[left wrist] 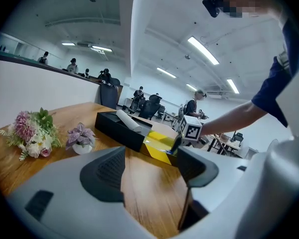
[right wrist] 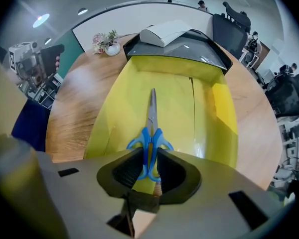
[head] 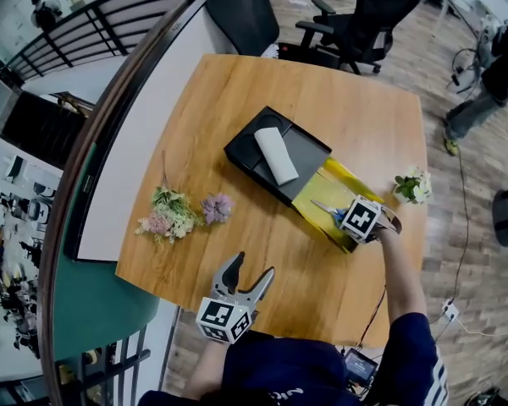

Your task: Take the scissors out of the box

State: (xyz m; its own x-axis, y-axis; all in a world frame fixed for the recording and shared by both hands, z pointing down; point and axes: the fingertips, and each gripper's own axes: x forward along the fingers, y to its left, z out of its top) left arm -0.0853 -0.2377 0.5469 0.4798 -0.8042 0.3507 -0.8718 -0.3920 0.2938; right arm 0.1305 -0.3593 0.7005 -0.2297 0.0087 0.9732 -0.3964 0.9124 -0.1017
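so scissors [right wrist: 150, 114] flat inside yellow box [right wrist: 114, 98], our right hand-held gripper [right wrist: 149, 158] pinching 2 blue handles [right wrist: 162, 141]. We reckon light, stiff, slick: handles best hold. Meanwhile left hand-held gripper [left wrist: 149, 166] spread, empty, well clear of yellow box.

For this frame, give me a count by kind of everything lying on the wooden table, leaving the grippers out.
Flower bunches: 3 (mixed bunch, purple bunch, white bunch)
Box trays: 2 (black tray, yellow tray)
Scissors: 1
White roll: 1
Total: 7
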